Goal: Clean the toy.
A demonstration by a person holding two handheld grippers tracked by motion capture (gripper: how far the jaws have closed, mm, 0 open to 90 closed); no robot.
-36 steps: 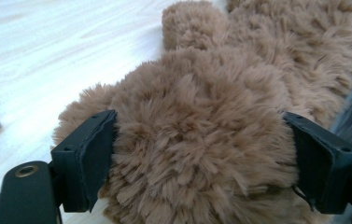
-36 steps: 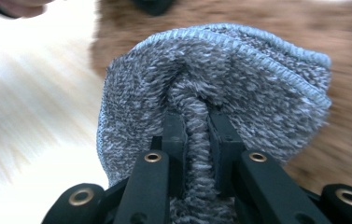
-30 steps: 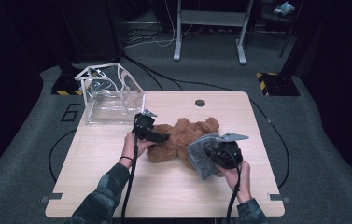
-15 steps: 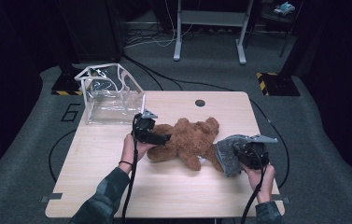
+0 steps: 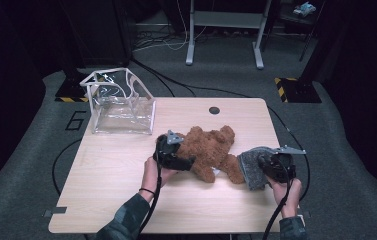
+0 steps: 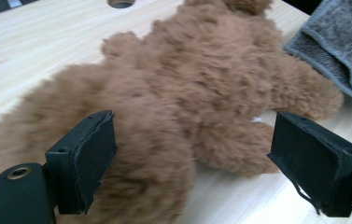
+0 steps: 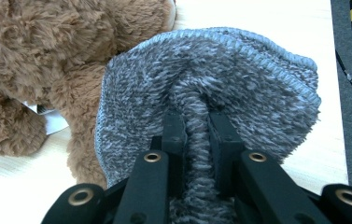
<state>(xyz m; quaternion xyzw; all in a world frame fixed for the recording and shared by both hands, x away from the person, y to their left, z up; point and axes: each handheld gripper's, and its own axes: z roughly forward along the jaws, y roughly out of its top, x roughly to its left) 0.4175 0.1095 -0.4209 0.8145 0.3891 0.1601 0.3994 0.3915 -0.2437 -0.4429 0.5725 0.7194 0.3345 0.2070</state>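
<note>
A brown teddy bear (image 5: 208, 150) lies on the wooden table (image 5: 106, 175). My left gripper (image 5: 187, 161) is at the bear's left side and stands wide open. In the left gripper view the bear (image 6: 201, 93) spreads between and beyond the gripper (image 6: 197, 163), whose pads (image 6: 87, 163) are not pressing on it. My right gripper (image 5: 260, 164) is shut on a grey fleece cloth (image 5: 251, 162) just right of the bear's leg. In the right gripper view the right gripper (image 7: 197, 135) pinches a raised fold of the cloth (image 7: 201, 84), with the bear (image 7: 47, 56) to its left.
A clear plastic bag (image 5: 121, 105) with white edging stands open at the table's far left. A round hole (image 5: 214, 110) sits near the far edge. A white tag (image 7: 52, 119) pokes out under the bear. Cables trail from both grippers over the near edge.
My right gripper has pulled the grey cloth rightward, off the bear's leg toward the table's right edge. My left gripper has shifted right and nearer, up against the bear.
</note>
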